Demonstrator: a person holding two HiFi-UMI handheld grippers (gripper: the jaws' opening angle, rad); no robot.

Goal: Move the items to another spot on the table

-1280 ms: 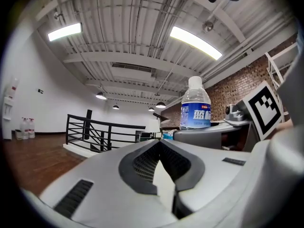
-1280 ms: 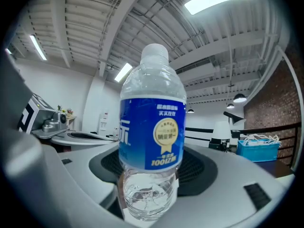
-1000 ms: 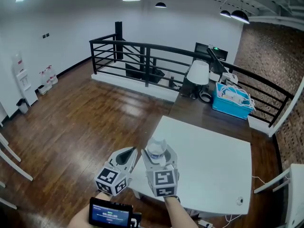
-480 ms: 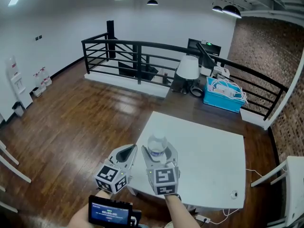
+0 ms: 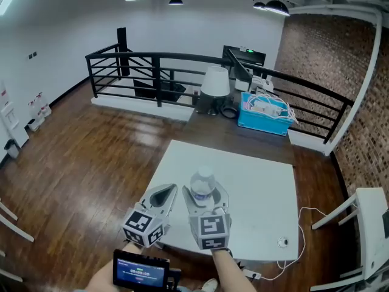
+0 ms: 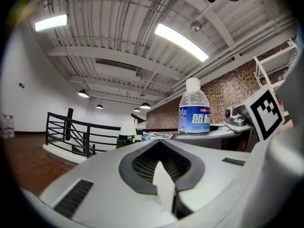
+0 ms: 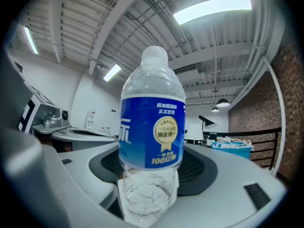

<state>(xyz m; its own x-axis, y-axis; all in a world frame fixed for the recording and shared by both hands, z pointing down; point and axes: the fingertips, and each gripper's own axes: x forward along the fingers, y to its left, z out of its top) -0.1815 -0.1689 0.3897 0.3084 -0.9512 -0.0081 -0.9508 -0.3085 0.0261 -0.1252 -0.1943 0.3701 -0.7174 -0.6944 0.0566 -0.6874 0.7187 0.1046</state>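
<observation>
Upright, the bottle [image 7: 151,127] stands clamped between the right tongs [image 7: 148,196].

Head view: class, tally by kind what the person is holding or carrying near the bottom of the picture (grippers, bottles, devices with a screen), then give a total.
Grippers: 2, the left gripper and the right gripper
Water bottle: 1
Screen device: 1
Total: 4

Shells of left gripper [image 5: 164,191] and right gripper [image 5: 204,194]: pale grey moulded plastic, rounded, tapering forward. Inner recess dark grey, ribbed. White wedge fingertip [image 6: 161,177]. Dark slotted vent [image 6: 76,198] on shell top. Black-and-white square markers on left cube [image 5: 143,227] and right cube [image 5: 210,231]. Black screen unit [image 5: 141,274], blue-lit display.
</observation>
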